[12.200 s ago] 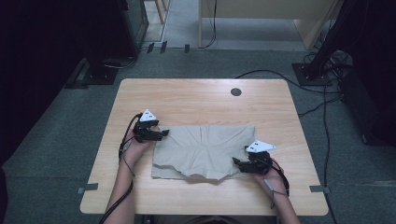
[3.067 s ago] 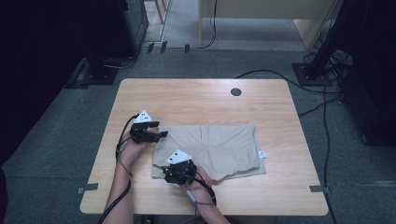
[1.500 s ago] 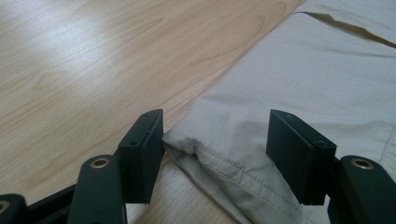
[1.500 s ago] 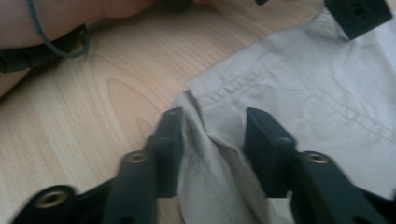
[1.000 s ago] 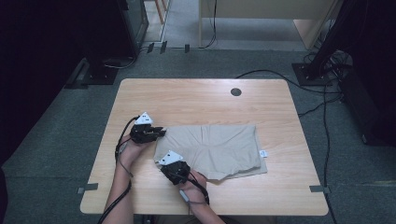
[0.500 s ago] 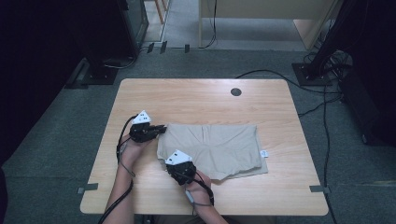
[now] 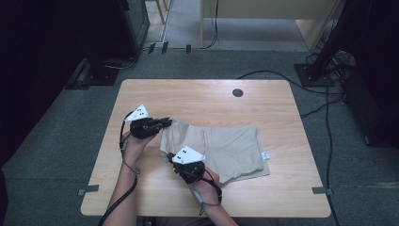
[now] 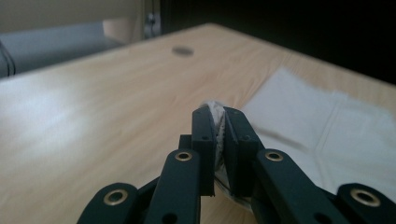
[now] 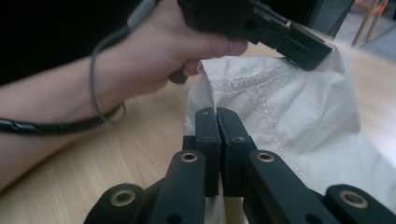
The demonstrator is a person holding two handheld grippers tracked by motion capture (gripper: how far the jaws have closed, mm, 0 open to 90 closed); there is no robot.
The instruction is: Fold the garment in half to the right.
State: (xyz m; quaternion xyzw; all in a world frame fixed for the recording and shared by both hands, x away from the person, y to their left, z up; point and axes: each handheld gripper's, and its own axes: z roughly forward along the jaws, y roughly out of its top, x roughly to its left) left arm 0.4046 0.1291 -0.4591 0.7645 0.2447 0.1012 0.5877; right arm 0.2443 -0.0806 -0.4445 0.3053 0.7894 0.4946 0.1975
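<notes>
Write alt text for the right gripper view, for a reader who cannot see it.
The right gripper has its black jaws pinched shut on the edge of a beige folded garment, lifting it off a wooden table. Behind it, the person's left hand holds the left gripper, which clamps another part of the same edge.
</notes>
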